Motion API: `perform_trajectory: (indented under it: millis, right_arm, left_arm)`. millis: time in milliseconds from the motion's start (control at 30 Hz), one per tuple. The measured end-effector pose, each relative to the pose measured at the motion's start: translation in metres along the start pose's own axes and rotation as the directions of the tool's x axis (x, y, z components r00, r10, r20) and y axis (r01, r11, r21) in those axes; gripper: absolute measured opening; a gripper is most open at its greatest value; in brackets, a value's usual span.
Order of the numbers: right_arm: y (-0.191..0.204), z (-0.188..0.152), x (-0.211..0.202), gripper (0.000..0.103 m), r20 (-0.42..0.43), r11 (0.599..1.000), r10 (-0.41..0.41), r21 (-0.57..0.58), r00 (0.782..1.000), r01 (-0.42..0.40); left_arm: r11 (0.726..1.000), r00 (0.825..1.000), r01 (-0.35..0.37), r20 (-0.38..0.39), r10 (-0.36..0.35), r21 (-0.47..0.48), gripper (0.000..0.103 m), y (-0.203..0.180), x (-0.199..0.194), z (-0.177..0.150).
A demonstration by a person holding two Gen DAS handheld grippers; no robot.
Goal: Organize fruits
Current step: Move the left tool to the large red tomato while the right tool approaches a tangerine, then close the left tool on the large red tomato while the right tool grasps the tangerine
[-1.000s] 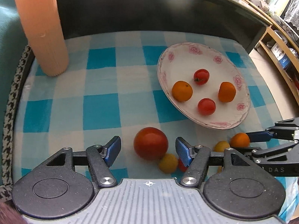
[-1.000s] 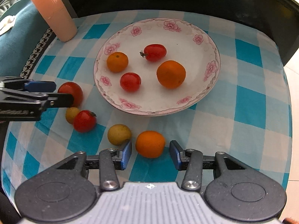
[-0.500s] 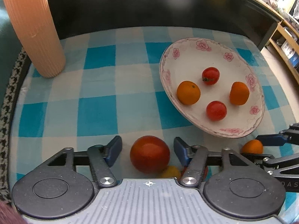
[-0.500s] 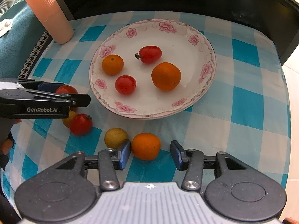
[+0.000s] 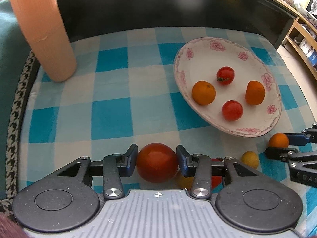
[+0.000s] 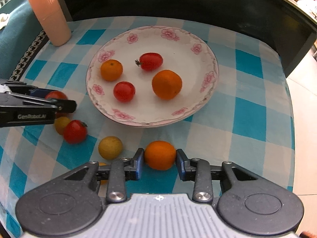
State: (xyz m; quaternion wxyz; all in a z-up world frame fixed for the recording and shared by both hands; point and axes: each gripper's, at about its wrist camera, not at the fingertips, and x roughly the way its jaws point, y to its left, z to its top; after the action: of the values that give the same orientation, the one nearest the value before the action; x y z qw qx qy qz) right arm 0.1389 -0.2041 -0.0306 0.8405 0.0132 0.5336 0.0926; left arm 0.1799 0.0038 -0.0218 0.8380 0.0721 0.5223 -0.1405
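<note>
A white floral plate (image 5: 182, 73) (image 6: 200, 39) holds two oranges and two small tomatoes. My left gripper (image 5: 157, 161) is shut on a large red tomato (image 5: 157, 165), its blue pads touching both sides. In the right wrist view that gripper (image 6: 59, 103) shows at the left with the tomato (image 6: 56, 95) between its fingers. My right gripper (image 6: 159, 161) is shut on an orange (image 6: 160, 157) on the cloth; in the left wrist view it (image 5: 281, 144) shows at the right with the orange (image 5: 278, 140).
A small red tomato (image 6: 75, 131) and yellow fruits (image 6: 110, 147) (image 6: 61, 124) lie on the blue checked cloth (image 5: 111, 115) between the grippers. A tall peach ribbed cup (image 5: 41, 29) (image 6: 49, 13) stands back left. A dark wall runs along the back.
Both grippers have closed: the left jaws now press on the large tomato and the right jaws on the orange. Both moved slightly forward.
</note>
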Motion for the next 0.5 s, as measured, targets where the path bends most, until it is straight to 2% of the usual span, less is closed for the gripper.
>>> perform_trajectory:
  millis: [367, 467, 500]
  right_arm:
    - [0.004, -0.006, 0.000, 0.047, -0.011, 0.999, -0.014, -0.029, 1.000, 0.013]
    - [0.006, -0.007, -0.001, 0.047, -0.012, 0.999, -0.018, -0.038, 1.000, 0.018]
    - [0.006, -0.007, -0.001, 0.047, -0.009, 0.999, -0.016, -0.039, 1.000, 0.016]
  left_arm:
    - [0.999, 0.999, -0.024, -0.025, 0.025, 0.031, 0.052, 0.001, -0.004, -0.017]
    - [0.999, 1.000, -0.015, -0.020, 0.016, 0.031, 0.056, 0.003, -0.006, -0.018]
    - [1.000, 1.000, -0.011, -0.021, 0.011, 0.024, 0.061, 0.004, -0.006, -0.018]
